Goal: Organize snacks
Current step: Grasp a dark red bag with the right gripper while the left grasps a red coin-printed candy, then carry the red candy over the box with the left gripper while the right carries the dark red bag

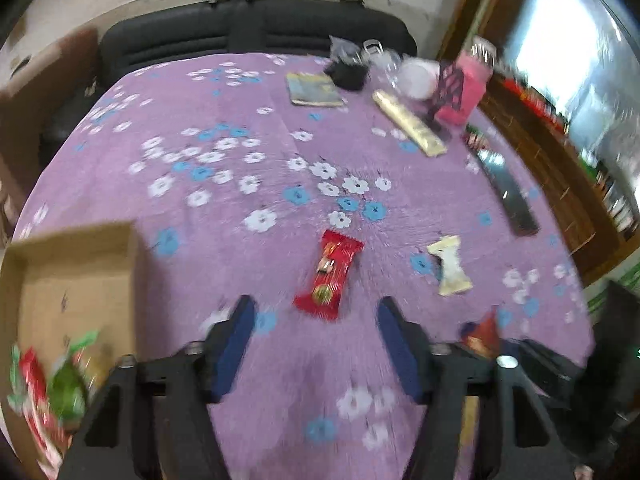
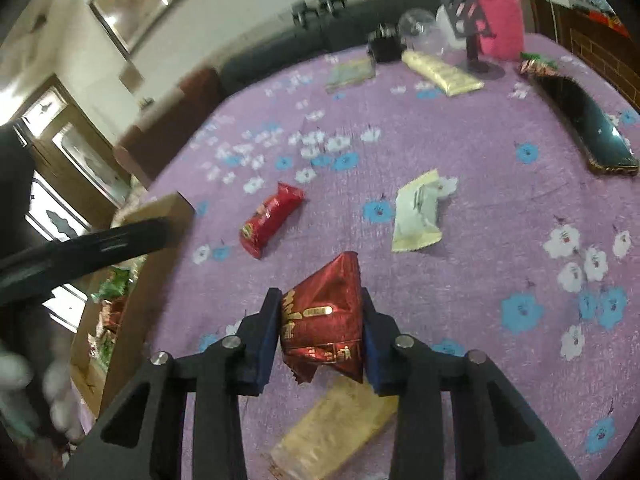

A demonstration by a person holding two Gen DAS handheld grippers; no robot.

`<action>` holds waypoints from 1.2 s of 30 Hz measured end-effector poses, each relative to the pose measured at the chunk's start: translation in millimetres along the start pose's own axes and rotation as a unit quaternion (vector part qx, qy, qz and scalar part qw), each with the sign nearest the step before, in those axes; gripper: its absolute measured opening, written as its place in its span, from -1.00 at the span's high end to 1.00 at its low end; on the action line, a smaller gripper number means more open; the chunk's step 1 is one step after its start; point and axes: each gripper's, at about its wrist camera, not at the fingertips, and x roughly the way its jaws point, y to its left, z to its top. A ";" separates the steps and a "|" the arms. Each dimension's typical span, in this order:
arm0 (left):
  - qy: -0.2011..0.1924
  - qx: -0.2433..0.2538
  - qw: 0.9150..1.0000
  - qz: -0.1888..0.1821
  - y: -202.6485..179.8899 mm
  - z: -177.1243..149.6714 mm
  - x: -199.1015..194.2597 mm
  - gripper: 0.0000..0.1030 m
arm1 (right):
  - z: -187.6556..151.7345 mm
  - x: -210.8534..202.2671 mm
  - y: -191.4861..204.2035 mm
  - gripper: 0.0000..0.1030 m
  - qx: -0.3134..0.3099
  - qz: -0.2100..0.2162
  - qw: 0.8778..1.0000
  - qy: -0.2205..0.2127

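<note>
My left gripper point(image 1: 316, 312) is open and empty, just above the purple flowered cloth, with a red snack bar point(image 1: 330, 278) lying right ahead between its fingertips. A cream snack packet point(image 1: 450, 266) lies to its right. A cardboard box point(image 1: 76, 280) at the left holds red and green snacks point(image 1: 48, 392). My right gripper point(image 2: 320, 316) is shut on a dark red foil snack packet point(image 2: 326, 320) held above the table. In the right wrist view the red bar point(image 2: 270, 220), cream packet point(image 2: 416, 212) and box point(image 2: 132, 300) lie ahead; a tan wafer packet point(image 2: 336, 428) lies under the gripper.
At the far side stand a pink bottle point(image 1: 464, 92), a long gold tube point(image 1: 410, 124), a booklet point(image 1: 314, 90), glassware point(image 1: 380, 58) and a dark pouch point(image 1: 348, 74). A long dark case point(image 1: 506, 192) lies by the right edge. A dark sofa point(image 1: 256, 36) is behind the table.
</note>
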 end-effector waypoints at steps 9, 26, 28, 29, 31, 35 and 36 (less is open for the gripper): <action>0.027 0.056 0.997 0.043 -23.9 9.9 56.9 0.46 | 4.3 -9.2 -5.1 0.32 0.006 0.000 1.000 -0.029; -0.094 -0.041 0.995 0.003 34.9 -51.6 -103.7 0.64 | -2.1 -5.5 -2.5 0.32 -0.003 -0.019 0.999 -0.033; -0.106 -0.053 0.993 0.027 52.4 -68.7 -125.0 0.64 | -4.5 -5.7 3.1 0.32 -0.017 -0.030 0.999 -0.037; -0.112 -0.058 0.991 0.042 60.1 -75.9 -132.6 0.64 | -5.0 -5.6 5.2 0.32 -0.022 -0.034 0.998 -0.038; -0.122 -0.071 0.987 0.070 76.9 -91.1 -147.9 0.64 | -5.6 -4.3 10.4 0.32 -0.030 -0.039 0.998 -0.033; -0.138 -0.097 0.979 0.115 102.2 -117.2 -165.7 0.63 | -4.4 -14.2 29.8 0.32 -0.046 -0.038 0.998 -0.036; -0.141 -0.103 0.976 0.128 107.4 -122.9 -167.9 0.63 | -5.4 -18.4 37.5 0.32 -0.050 -0.036 0.997 -0.037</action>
